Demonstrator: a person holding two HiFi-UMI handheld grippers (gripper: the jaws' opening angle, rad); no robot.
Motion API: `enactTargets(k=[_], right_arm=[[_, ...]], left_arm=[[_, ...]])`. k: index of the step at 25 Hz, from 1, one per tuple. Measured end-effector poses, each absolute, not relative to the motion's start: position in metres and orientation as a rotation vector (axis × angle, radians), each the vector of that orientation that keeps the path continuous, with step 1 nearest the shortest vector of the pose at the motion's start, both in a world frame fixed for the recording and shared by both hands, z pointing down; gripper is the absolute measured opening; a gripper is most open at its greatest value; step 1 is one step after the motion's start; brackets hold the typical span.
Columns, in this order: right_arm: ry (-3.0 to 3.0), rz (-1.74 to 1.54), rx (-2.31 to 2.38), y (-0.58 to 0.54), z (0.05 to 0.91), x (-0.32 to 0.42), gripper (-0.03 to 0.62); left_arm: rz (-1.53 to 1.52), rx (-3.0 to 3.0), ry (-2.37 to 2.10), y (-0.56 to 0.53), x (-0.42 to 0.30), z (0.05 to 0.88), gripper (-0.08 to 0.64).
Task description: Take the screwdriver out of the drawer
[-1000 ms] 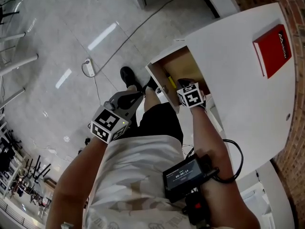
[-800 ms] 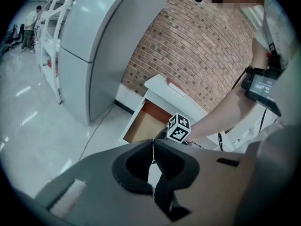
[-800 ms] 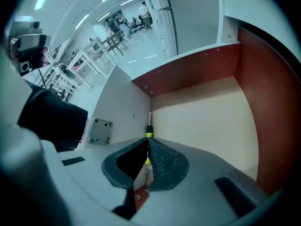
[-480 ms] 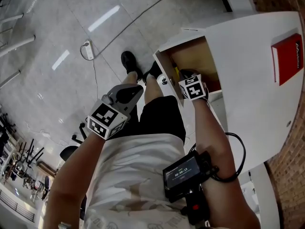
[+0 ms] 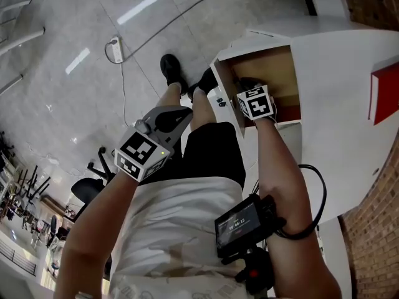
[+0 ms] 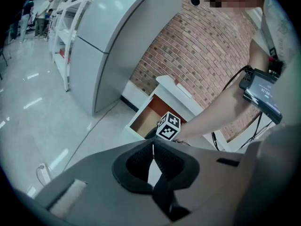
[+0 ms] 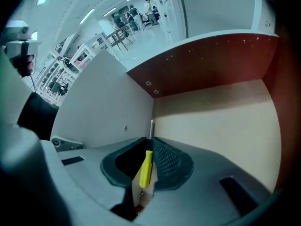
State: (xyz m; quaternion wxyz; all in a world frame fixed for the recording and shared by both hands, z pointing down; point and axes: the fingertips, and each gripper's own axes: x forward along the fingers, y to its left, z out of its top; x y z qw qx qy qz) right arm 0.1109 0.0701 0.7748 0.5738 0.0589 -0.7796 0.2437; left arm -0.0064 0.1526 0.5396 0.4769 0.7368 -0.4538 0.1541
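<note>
The drawer stands pulled out of the white desk, its wooden floor showing. My right gripper reaches steeply down into it at the left wall. In the right gripper view the yellow-handled screwdriver lies on the drawer floor along that wall. It shows in the narrow gap of my right gripper, whose jaws have just been opening; the pads do not press on it. My left gripper hangs over the person's thigh, away from the drawer. In its own view the left gripper is shut and empty.
A red book lies on the desk top. On the tiled floor are a power strip with its cable and the person's shoes. A small screen is strapped to the right forearm. A brick wall stands behind the desk.
My right gripper has sunk deeper into the drawer, and now covers the screwdriver in the head view. The left gripper has dropped a little beside the thigh.
</note>
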Motion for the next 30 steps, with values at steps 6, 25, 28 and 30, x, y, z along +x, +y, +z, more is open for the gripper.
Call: enactTargets(k=[6,25,28,30], right_arm=[[-1.790,0.558,0.085,0.076,0.790,0.113,0.084],[-1.734,0.780,-0.030,0.077,0.805,0.107,0.051],[-1.722,0.820,-0.018,0.078,0.805,0.106,0.047],[-1.725,0.790,-0.025,0.077,0.804,0.106,0.039]], left_arm=[[0.361,1.771,-1.117,0.160,-0.009,0.548,0.009],[0.343,1.719,-1.125,0.165,-0.010,0.558,0.009],[0.347,1.718,-1.124,0.164,-0.011,0.558,0.009],[0.348,1.720,-1.123,0.163,-0.012,0.558,0.009]])
